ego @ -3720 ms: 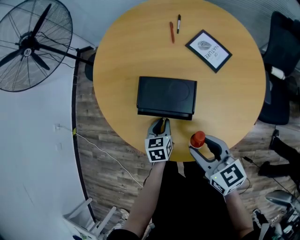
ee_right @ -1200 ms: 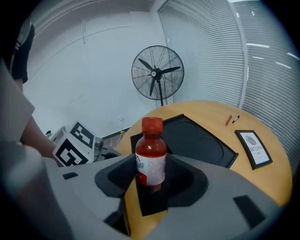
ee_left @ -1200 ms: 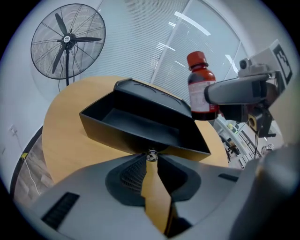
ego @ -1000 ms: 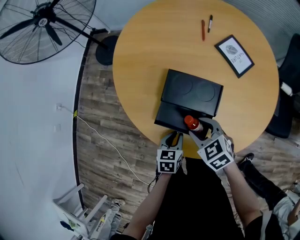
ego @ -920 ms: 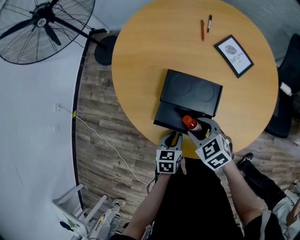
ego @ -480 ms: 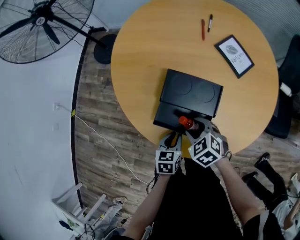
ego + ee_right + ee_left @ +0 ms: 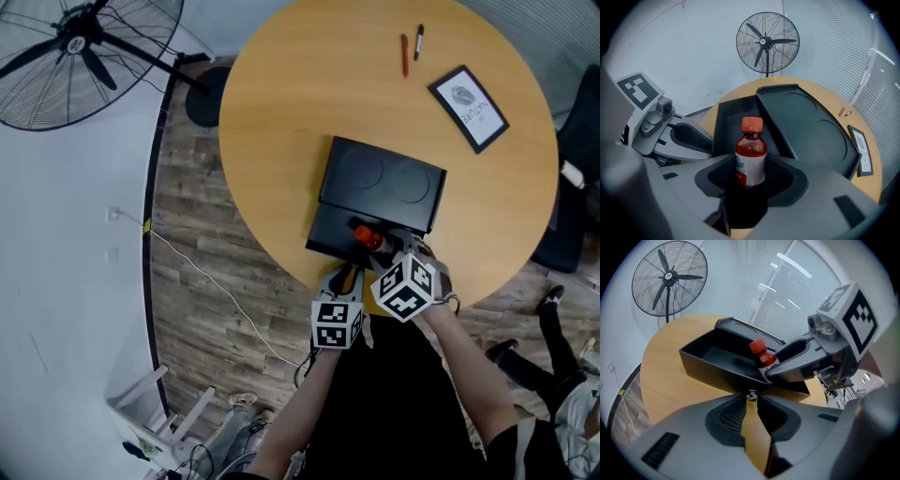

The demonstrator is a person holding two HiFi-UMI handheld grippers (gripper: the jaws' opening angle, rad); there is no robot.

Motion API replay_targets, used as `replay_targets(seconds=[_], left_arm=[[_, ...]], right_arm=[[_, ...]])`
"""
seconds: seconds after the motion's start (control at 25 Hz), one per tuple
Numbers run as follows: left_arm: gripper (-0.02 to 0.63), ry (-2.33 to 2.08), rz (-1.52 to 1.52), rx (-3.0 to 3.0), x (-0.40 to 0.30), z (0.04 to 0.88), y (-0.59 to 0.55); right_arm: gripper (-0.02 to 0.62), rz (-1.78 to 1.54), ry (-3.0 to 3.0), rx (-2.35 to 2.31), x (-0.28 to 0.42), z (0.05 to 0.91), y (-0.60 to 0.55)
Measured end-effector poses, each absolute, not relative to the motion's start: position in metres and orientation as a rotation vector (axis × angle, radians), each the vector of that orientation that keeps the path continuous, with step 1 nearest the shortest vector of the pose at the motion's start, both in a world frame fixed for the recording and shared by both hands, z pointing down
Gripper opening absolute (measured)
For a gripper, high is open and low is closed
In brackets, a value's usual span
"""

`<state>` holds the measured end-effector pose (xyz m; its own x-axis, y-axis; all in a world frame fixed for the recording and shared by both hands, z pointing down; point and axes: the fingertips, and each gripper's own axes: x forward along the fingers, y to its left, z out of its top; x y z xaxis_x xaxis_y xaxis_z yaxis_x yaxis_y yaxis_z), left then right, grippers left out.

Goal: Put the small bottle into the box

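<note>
- The right tongs (image 7: 750, 177) are clamping the small bottle (image 7: 751, 152) upright, holding it low over the open tray of the box (image 7: 325, 234).
- The left tongs (image 7: 752, 398) are sitting slightly apart and empty at the counter (image 7: 272, 122) edge, just beside the box.
- Releasing too high risks toppling the bottle, and clipping the front wall could shove the unheld box.

The right tongs (image 7: 751, 183) hide the base of the small bottle (image 7: 751, 152), whose label is unreadable.
</note>
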<state>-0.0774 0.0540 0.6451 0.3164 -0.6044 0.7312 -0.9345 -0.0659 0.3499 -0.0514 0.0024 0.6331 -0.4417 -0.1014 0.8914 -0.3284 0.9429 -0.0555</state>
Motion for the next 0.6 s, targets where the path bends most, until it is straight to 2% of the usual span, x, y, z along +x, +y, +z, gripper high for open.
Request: replay_targets(seconds=[0.6], left_arm=[[0.066,-1.386,0.508,1.769,-0.0768,0.644,0.0546]], right_arm=[[0.206,0.213,-2.007,0.307,-0.0601,0.6397,0.0024]])
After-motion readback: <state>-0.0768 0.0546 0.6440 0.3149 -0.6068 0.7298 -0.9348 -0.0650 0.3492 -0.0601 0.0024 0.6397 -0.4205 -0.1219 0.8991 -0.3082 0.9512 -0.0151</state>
